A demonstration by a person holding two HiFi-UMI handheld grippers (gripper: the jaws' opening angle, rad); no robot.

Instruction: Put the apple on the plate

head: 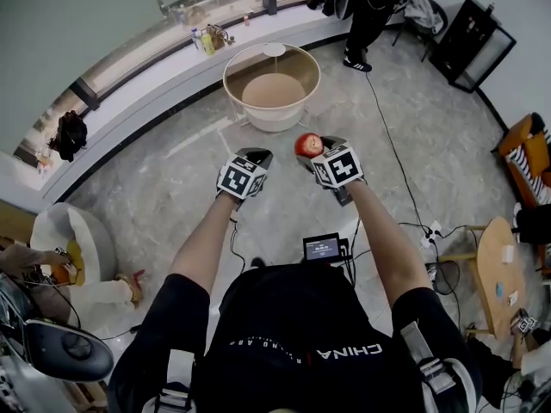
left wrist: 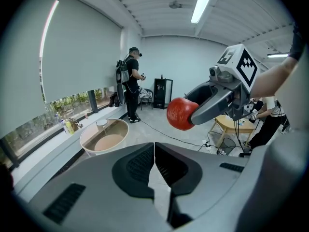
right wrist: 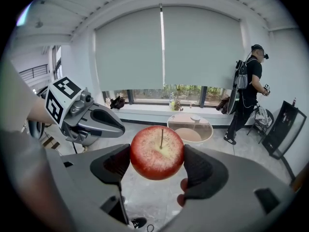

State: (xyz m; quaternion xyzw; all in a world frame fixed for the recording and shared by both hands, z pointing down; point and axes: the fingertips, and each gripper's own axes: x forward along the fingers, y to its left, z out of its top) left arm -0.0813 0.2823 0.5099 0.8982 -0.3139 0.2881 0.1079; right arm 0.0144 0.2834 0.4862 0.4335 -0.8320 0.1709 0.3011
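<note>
A red apple with its stalk up is clamped between the pads of my right gripper, which is shut on it. In the head view the apple hangs over the floor, short of a round white-rimmed table. On that table lies a tan plate with a small white cup behind it. My left gripper is level with the right one, just left of it, shut on nothing. From the left gripper view the apple floats to the right of the plate.
A person in black stands beyond the table, by a dark cabinet. A cable runs across the marble floor. A wooden side table is at the right. Bottles stand on the window ledge.
</note>
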